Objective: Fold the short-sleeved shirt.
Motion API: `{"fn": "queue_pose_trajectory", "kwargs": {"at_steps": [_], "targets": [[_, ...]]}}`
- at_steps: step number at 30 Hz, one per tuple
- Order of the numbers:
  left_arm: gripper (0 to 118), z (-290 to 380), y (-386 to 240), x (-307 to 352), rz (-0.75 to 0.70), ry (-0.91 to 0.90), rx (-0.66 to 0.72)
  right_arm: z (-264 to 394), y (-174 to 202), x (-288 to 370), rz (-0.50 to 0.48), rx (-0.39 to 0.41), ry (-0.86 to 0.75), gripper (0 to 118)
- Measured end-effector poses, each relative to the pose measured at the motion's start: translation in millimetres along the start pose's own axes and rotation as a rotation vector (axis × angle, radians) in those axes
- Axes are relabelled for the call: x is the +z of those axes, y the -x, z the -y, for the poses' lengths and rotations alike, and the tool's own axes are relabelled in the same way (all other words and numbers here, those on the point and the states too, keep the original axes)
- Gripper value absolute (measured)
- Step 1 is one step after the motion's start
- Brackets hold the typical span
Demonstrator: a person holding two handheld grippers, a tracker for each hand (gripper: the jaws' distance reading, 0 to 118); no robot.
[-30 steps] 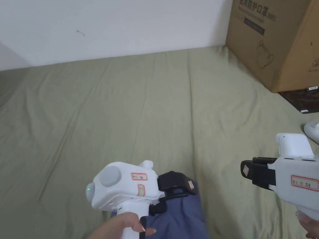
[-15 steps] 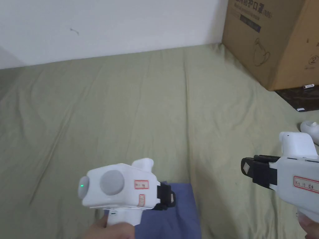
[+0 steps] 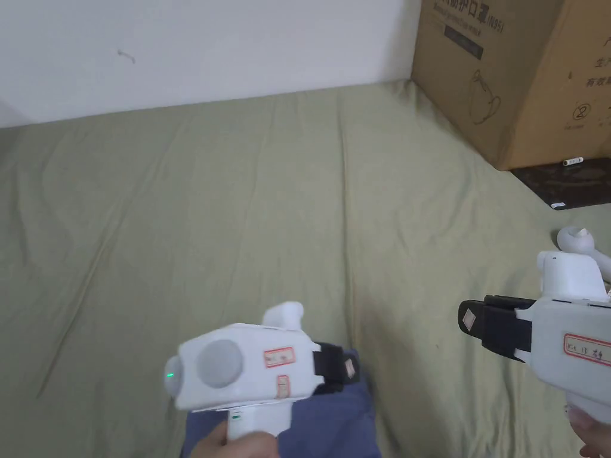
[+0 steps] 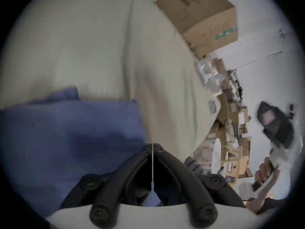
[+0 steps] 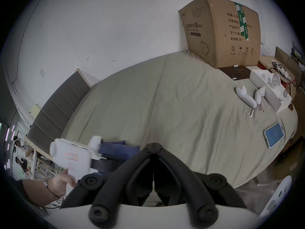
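While the blue short-sleeved shirt [image 3: 325, 420] is seen as a compact, squared bundle at the near edge of the green bedsheet [image 3: 238, 209], the fold is judged to be all but finished; two stacked layers can be made out at its far edge in the left gripper view [image 4: 69, 133], which suggests several folds already made. The left gripper [image 3: 343, 370] is held low over the bundle's right far corner, its jaws drawn together with no cloth between them in its own view [image 4: 152, 147]; whether the tips touch the fabric cannot be told, and the posture is read as patting or squaring the corner rather than gripping it. The right gripper [image 3: 471, 316] is held well apart to the right, above bare sheet, jaws closed on nothing as its own view [image 5: 152, 145] shows; it is judged to be kept aside so that the bundle is not disturbed. A cardboard box [image 3: 519, 77] stands at the far right corner against the wall; white controllers [image 5: 245, 98] and a phone [image 5: 274, 134] lie on the sheet at the right, clear of the working area. Since the bundle lies at the very edge nearest the person, any further push toward that edge could be expected to slide it off or loosen the layers.
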State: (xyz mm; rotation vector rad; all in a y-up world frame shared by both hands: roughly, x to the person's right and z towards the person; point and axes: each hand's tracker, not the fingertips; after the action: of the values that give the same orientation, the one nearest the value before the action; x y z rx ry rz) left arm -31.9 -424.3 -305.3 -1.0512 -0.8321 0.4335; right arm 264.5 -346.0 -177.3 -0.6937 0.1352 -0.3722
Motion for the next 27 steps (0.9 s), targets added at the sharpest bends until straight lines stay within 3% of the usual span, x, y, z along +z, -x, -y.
{"fn": "queue_pose_trajectory", "kwargs": {"at_steps": [2,3,6,7,10,11,12,15,18,22,27], "targets": [[1,-4.4,1.9,52.8,-0.004,-0.130,-0.007,-1.3,0.4,-0.3,-0.010,0.014,-0.019,0],[1,-5.3,3.0,80.0,-0.019,-0.199,-0.024,1.0,-8.5,-1.5,-0.001,0.062,0.003,0],[1,-1.3,12.2,152.8,-0.137,-0.351,-0.044,1.9,-9.1,-1.9,-0.006,0.083,-0.033,0],[1,2.6,17.6,174.2,-0.160,-0.388,-0.036,-6.1,14.7,25.3,0.002,0.064,-0.059,0],[1,21.0,30.2,219.5,-0.222,-0.460,0.012,-4.3,29.9,31.5,-0.041,0.044,-0.041,0],[1,26.3,34.0,228.9,-0.239,-0.465,0.022,1.0,21.0,21.1,-0.025,-0.032,-0.028,0],[1,32.0,38.3,238.8,-0.256,-0.463,0.030,3.0,22.3,13.6,-0.055,-0.024,-0.001,0],[1,48.9,51.2,255.8,-0.312,-0.472,0.046,8.2,30.2,-17.3,-0.159,0.049,0.121,0],[1,64.7,63.2,267.0,-0.334,-0.474,0.082,18.8,48.6,-60.2,-0.170,0.112,0.249,0],[1,79.8,79.7,272.3,-0.337,-0.462,0.145,40.4,68.7,-124.0,-0.242,0.114,0.459,0],[1,76.2,117.0,247.3,-0.293,-0.303,0.204,56.9,63.3,-169.2,-0.120,0.214,0.542,0]]}}
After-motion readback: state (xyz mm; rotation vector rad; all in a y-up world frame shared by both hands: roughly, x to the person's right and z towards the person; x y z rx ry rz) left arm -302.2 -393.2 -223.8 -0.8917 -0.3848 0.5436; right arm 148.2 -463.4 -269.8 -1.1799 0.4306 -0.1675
